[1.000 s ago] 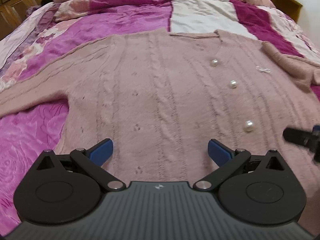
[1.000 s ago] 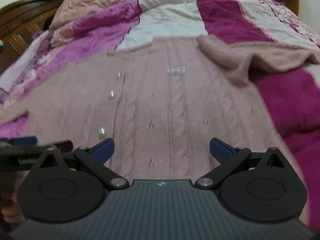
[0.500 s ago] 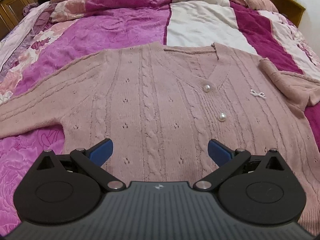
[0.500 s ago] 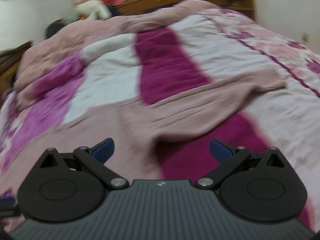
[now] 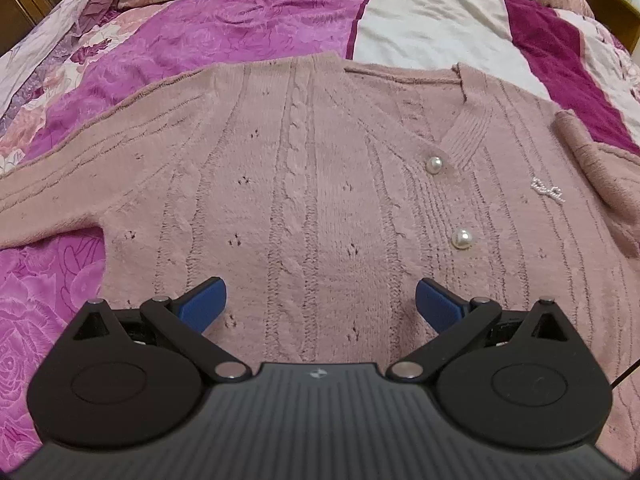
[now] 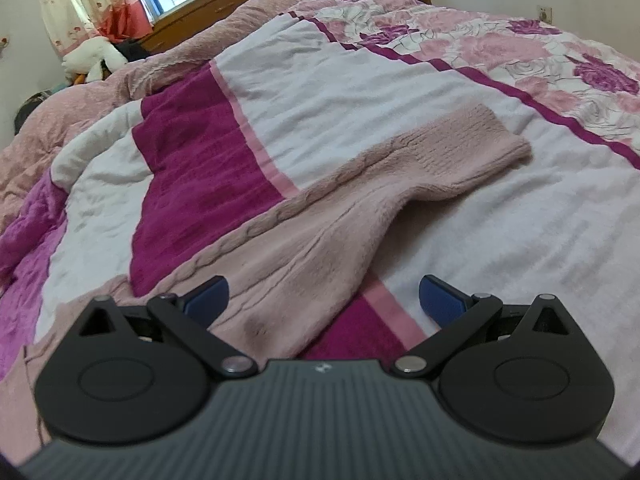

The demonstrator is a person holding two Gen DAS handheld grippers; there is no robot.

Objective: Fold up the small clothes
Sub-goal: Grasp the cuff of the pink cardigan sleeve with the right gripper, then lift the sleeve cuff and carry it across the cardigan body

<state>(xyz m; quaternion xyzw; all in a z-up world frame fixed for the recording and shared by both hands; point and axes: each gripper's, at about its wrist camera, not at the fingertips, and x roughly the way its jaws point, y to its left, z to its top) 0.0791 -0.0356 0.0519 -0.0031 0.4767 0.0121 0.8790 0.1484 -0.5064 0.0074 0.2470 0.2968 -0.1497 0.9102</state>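
The pink cable-knit cardigan (image 5: 320, 184) lay flat, front up, on the bed's quilt (image 5: 248, 20). The left tool (image 5: 320, 304) hovered above its body, fingers spread. The right tool (image 6: 323, 300) hovered over one sleeve (image 6: 360, 208), likewise spread, gripping nothing.

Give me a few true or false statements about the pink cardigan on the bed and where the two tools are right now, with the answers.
1. The pink cardigan lies face up on the bedspread. True.
2. The left tool is clamped on the cardigan. False: its jaws are open and hold nothing.
3. Two pearl buttons show below the neckline. True.
4. The right tool is shut on the sleeve. False: it is open, pointing along the sleeve, which lies loose on the bedspread.
5. The cardigan is already folded into a square. False: body and sleeves are still spread out.
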